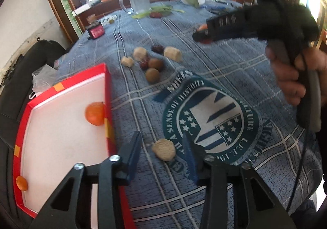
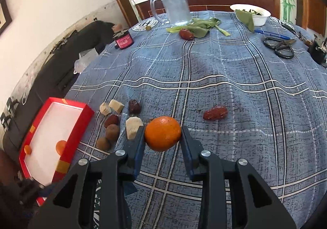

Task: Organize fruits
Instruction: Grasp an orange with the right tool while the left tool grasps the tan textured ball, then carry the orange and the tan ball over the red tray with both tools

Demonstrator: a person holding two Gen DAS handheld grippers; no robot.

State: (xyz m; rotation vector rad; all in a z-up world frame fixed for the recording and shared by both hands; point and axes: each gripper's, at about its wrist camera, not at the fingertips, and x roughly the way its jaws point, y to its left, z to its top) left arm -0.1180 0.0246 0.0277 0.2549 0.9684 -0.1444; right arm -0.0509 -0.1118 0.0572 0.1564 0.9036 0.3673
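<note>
The right gripper (image 2: 162, 134) is seen clamped on an orange (image 2: 162, 133), carried above the cloth, with the red tray (image 2: 74, 127) lying well off to its left, nearer the open, empty left gripper (image 1: 163, 150).

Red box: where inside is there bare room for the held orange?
Most of the red box's white floor is bare. One orange hugs the right wall, a smaller one the near-left corner. Crowded: the fruit cluster beyond it.
</note>
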